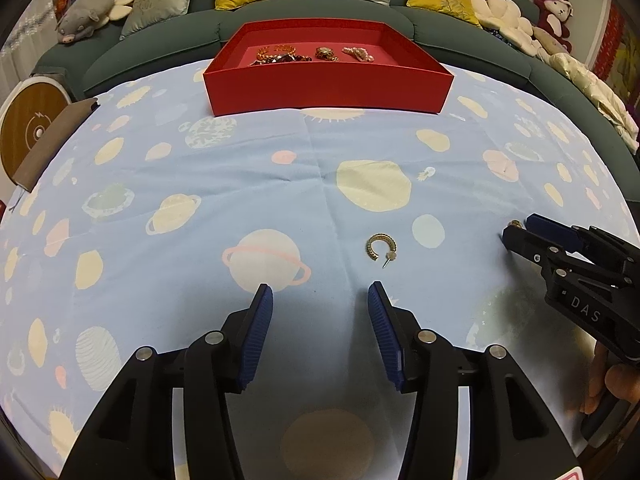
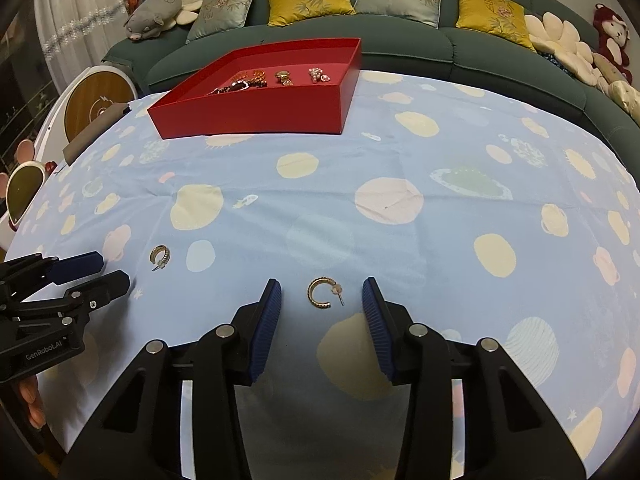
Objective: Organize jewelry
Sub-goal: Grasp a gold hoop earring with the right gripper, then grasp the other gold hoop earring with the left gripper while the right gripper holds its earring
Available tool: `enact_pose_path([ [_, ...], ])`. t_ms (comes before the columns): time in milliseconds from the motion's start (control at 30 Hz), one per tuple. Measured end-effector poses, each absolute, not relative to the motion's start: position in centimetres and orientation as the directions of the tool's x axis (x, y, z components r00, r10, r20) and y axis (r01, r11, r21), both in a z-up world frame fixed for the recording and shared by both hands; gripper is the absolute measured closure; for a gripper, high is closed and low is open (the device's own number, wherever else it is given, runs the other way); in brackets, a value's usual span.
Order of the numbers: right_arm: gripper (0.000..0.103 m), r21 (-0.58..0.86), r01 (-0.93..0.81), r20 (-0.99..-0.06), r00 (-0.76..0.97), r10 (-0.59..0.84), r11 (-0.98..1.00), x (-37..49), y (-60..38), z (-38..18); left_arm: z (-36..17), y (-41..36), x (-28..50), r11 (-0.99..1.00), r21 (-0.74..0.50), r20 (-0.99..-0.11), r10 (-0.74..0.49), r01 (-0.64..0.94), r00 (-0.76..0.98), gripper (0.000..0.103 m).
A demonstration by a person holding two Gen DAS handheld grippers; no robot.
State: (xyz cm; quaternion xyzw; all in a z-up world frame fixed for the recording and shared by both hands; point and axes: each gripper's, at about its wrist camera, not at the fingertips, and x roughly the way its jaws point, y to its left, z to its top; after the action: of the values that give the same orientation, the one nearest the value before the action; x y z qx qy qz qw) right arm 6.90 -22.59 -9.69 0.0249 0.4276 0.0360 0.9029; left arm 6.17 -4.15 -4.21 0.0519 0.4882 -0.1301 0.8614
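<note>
Two gold hoop earrings lie on the planet-print cloth. One earring (image 1: 381,247) lies just ahead of my open left gripper (image 1: 321,294), slightly right of its gap; it also shows in the right wrist view (image 2: 160,257). The other earring (image 2: 323,293) lies between the open fingers of my right gripper (image 2: 322,286); in the left wrist view only a bit of it (image 1: 515,223) shows past the right gripper (image 1: 520,229). The left gripper (image 2: 106,270) shows at the left of the right wrist view. A red tray (image 1: 328,88) at the far side holds several jewelry pieces (image 1: 280,55).
A green sofa (image 2: 400,40) with cushions and plush toys runs behind the table. A brown cardboard piece (image 1: 52,144) lies at the table's left edge, beside a round wooden-faced device (image 1: 32,128). The blue cloth (image 2: 400,216) covers the table.
</note>
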Motion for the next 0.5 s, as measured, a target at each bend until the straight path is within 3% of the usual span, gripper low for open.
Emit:
enact_pose_path([
  [233, 0.084, 0.075, -0.045, -0.773, 0.629, 0.086, 0.996, 7.2, -22.4, -9.8, -4.4, -4.5, 6.5, 0.957, -0.057, -0.855, -0.193, 0.284, 0.481, 0.055],
  [500, 0.085, 0.096, -0.046, -0.774, 0.625, 0.103, 0.994, 6.9, -22.5, -9.7, -4.6, -5.7, 7.1, 0.956, -0.058, -0.847, -0.199, 0.286, 0.494, 0.053],
])
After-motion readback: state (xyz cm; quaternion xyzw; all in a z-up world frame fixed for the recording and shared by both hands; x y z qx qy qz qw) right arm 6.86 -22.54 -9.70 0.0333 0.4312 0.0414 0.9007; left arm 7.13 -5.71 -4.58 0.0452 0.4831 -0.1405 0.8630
